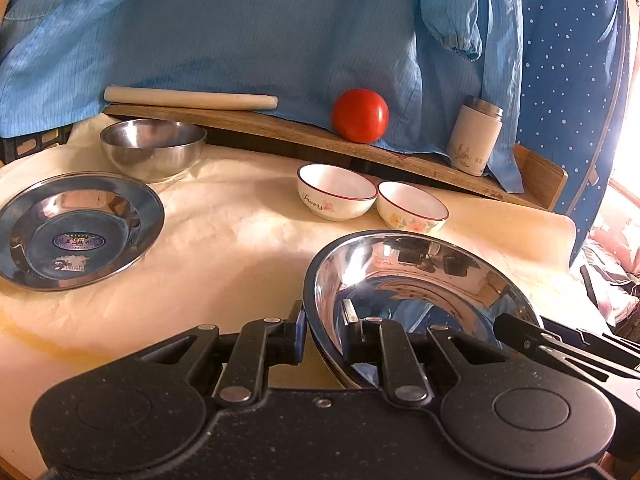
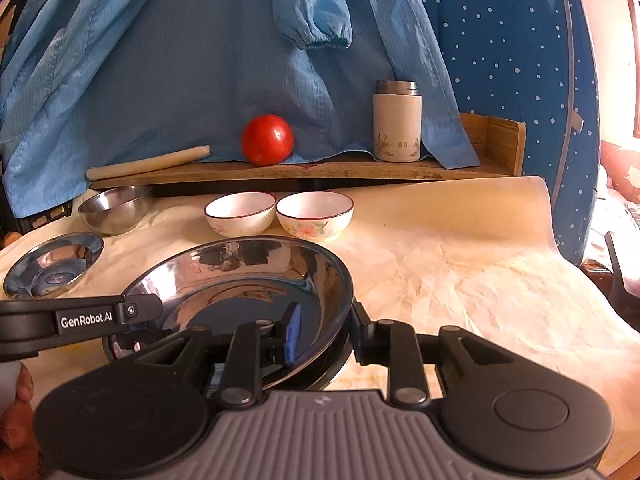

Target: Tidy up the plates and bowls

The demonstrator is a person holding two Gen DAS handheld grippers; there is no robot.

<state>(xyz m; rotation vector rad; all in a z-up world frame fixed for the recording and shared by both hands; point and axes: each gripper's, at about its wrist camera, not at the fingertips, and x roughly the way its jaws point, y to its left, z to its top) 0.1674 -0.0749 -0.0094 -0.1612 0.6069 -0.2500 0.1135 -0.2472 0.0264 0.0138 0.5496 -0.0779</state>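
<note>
Both grippers hold one large steel plate (image 1: 420,280), also in the right wrist view (image 2: 248,276). My left gripper (image 1: 324,332) is shut on its left rim. My right gripper (image 2: 324,332) is shut on its right rim; the left gripper's finger shows there too (image 2: 88,316). A second steel plate (image 1: 76,232) lies at the left on the cloth (image 2: 52,264). A steel bowl (image 1: 152,148) sits behind it (image 2: 114,208). Two white floral bowls (image 1: 336,192) (image 1: 412,208) stand side by side at the back (image 2: 240,212) (image 2: 316,214).
A wooden shelf (image 1: 280,128) along the back carries a rolling pin (image 1: 188,98), a red tomato (image 1: 360,115) and a white thermos (image 1: 476,136). Blue cloth (image 1: 260,32) hangs behind. The table (image 2: 460,264) has a cream wrinkled cover; its right edge drops off.
</note>
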